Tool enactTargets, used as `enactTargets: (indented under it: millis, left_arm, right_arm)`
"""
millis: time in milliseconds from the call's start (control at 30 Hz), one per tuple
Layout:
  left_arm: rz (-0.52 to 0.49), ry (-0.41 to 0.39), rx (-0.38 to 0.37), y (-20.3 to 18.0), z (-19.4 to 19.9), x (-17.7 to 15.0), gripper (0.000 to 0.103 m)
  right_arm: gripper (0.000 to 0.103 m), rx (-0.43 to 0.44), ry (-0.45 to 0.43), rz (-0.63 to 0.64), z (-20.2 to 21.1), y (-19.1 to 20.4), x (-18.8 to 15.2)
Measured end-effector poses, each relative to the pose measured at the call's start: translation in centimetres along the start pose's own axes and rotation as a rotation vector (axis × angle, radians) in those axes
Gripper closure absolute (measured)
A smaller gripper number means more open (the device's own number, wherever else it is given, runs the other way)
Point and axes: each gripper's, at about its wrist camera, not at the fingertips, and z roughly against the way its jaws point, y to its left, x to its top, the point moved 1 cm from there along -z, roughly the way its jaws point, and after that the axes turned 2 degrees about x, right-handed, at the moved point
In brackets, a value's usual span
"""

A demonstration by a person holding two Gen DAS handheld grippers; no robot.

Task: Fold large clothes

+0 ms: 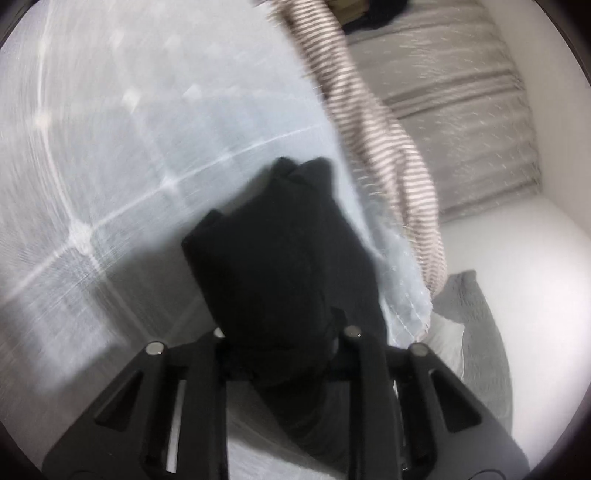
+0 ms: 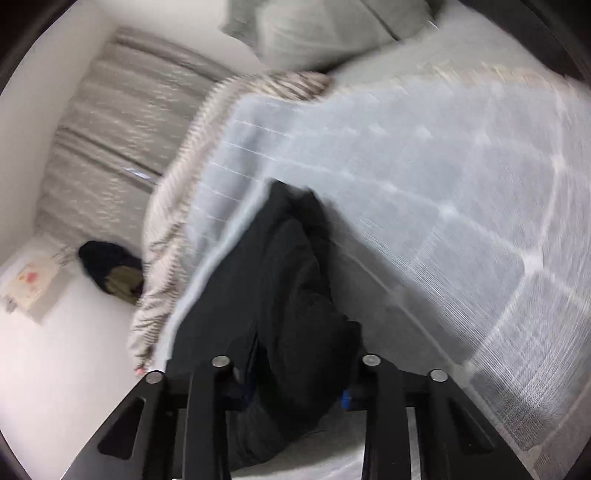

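The left hand-held gripper (image 1: 280, 354) is closed on a bunch of the black garment (image 1: 273, 258), and the right hand-held gripper (image 2: 295, 373) clamps another part of it (image 2: 288, 280). The garment hangs over the pale blue blanket (image 2: 424, 177) on the bed.

Matt black cloth, the garment (image 1: 280, 254), soft and light-swallowing, bunched in the left gripper (image 1: 282, 354), itself matt black plastic with shiny metal pins; pale blue quilt (image 1: 122, 122) under it, woven, stitched in white lines; striped blanket (image 1: 354, 110) looks knitted, fuzzy; grey pillow (image 2: 314, 29) in soft matt cotton; wall (image 2: 33, 85) smooth white
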Motion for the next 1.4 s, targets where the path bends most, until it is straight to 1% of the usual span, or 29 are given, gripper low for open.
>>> enactTargets:
  millis: [100,167,200,267,300,367,400,433,467,533,600,667,700,733,767,800,833,867,900,1000,1067,1100,1133,1167,1200,1233,1300,1367,1400]
  left_arm:
    - [-0.052,-0.059,-0.031,-2.2,4.2,-0.3,0.078]
    - [-0.045,-0.092,-0.032,-1.8,6.7,-0.2,0.078]
    - [-0.033,-0.103,-0.023,-0.9,7.8,-0.2,0.077]
    - [0.000,-0.092,0.035,1.4,8.5,-0.5,0.073]
    - [0.015,-0.070,0.078,2.9,8.1,-0.7,0.068]
    - [0.054,-0.018,0.177,6.3,6.3,-1.5,0.062]
    - [0.076,-0.010,0.187,7.4,5.7,-1.8,0.056]
    - [0.109,-0.026,0.148,8.2,5.5,-2.0,0.054]
    - [0.118,-0.033,0.138,8.0,5.8,-2.0,0.052]
    - [0.085,-0.018,0.117,6.8,5.5,-1.7,0.030]
    - [0.061,-0.015,0.097,6.3,5.2,-1.8,0.024]
    - [0.044,0.006,0.102,6.1,4.2,-2.1,0.024]
    - [0.041,0.013,0.100,6.3,4.1,-2.2,0.024]
    - [0.033,0.000,0.105,6.2,4.0,-2.3,0.028]
    - [0.023,-0.012,0.112,6.1,4.3,-2.5,0.032]
    - [0.021,-0.014,0.123,6.1,4.2,-2.3,0.052]
    - [0.025,-0.019,0.132,6.2,4.2,-2.1,0.062]
    - [0.037,-0.024,0.122,6.3,4.3,-1.8,0.064]
    - [0.047,-0.029,0.109,6.3,4.7,-1.7,0.068]
    - [0.002,-0.066,0.088,4.8,5.7,-1.9,0.073]
    - [-0.068,-0.100,0.080,3.1,6.6,-2.2,0.074]
    - [-0.106,-0.116,0.068,2.0,7.0,-2.4,0.074]
    - [-0.146,-0.131,0.058,1.0,7.5,-2.5,0.075]
    - [-0.179,-0.144,0.048,0.1,7.8,-2.6,0.075]
    - [-0.211,-0.157,0.032,-0.8,8.2,-2.9,0.075]
    - [-0.236,-0.166,0.019,-1.5,8.5,-3.0,0.075]
    - [-0.294,-0.180,-0.016,-3.6,9.1,-3.8,0.076]
    - [-0.350,-0.186,-0.054,-5.8,9.1,-4.6,0.076]
    - [-0.378,-0.183,-0.077,-7.0,9.2,-5.0,0.076]
  right_arm:
    - [0.074,0.003,-0.009,0.091,1.8,3.0,0.1]
    - [0.074,-0.054,0.042,0.140,2.4,4.4,-0.3]
    - [0.072,-0.095,0.089,0.142,2.6,4.3,-0.9]
    - [0.065,-0.150,0.171,0.082,2.6,2.8,-2.1]
    - [0.060,-0.207,0.222,0.029,1.9,1.5,-2.7]
    - [0.043,-0.302,0.267,0.005,0.7,-0.2,-3.3]
    - [0.028,-0.358,0.256,0.029,0.3,-0.6,-3.3]
    - [0.023,-0.383,0.237,0.052,0.3,-0.6,-3.4]
    - [0.022,-0.418,0.213,0.083,0.5,-0.2,-3.4]
    - [0.020,-0.487,0.165,0.167,1.1,1.4,-3.7]
    - [0.020,-0.615,0.079,0.325,1.7,3.8,-4.1]
    - [0.020,-0.678,0.000,0.448,2.2,5.9,-4.7]
    - [0.020,-0.674,-0.029,0.494,2.4,6.9,-5.0]
    - [0.020,-0.652,-0.050,0.527,2.5,7.9,-5.4]
    - [0.020,-0.607,-0.069,0.557,2.5,8.8,-5.9]
    - [0.020,-0.547,-0.082,0.585,2.6,9.9,-6.8]
    - [0.020,-0.505,-0.081,0.601,2.6,10.5,-7.3]
    - [0.020,-0.439,-0.065,0.623,2.0,11.5,-8.2]
    - [0.020,-0.385,-0.041,0.640,1.4,12.2,-8.9]
    - [0.020,-0.201,0.100,0.700,-0.8,14.5,-12.4]
    - [0.021,-0.136,0.150,0.765,-1.4,16.1,-14.8]
    - [0.026,-0.102,0.171,0.812,-1.9,17.1,-16.3]
    - [0.033,-0.056,0.200,0.869,-2.1,18.1,-17.9]
    - [0.037,-0.025,0.222,0.900,-2.1,18.6,-18.9]
    - [0.044,0.012,0.255,0.930,-2.2,19.2,-20.0]
    - [0.055,0.045,0.290,0.948,-2.3,19.5,-21.1]
    - [0.068,0.085,0.387,0.948,-3.5,19.7,-23.0]
    - [0.069,0.103,0.457,0.920,-4.6,19.3,-24.2]
    - [0.069,0.097,0.471,0.917,-5.2,19.1,-24.6]
